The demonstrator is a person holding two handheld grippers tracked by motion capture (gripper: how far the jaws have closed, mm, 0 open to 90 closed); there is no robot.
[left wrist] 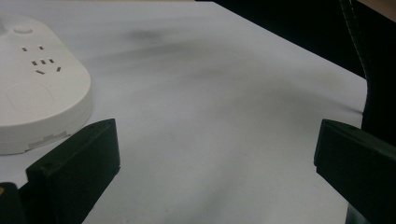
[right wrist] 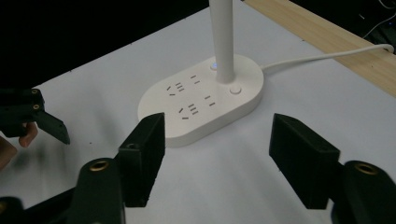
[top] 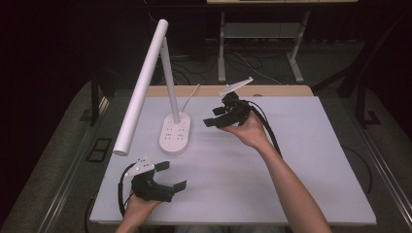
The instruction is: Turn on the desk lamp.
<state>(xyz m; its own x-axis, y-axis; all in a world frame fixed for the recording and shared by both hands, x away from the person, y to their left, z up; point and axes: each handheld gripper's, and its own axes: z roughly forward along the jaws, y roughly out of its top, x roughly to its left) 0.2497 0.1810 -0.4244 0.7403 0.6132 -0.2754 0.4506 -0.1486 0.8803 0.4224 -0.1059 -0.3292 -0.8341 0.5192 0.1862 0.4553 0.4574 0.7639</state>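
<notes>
A white desk lamp stands at the left of the white table top. Its oval base carries sockets, a thin post rises from it, and a long tube head slants toward the front left. My right gripper is held above the table just right of the base, jaws pointing at it, open with nothing between them. In the right gripper view the base lies beyond the right gripper. My left gripper rests near the front edge, open and empty, with the base to its left.
A white cable runs from the lamp base over the wooden back edge. A round button and a small blue light sit by the post's foot. Black cables trail from both grippers. Dark floor and desk legs lie beyond.
</notes>
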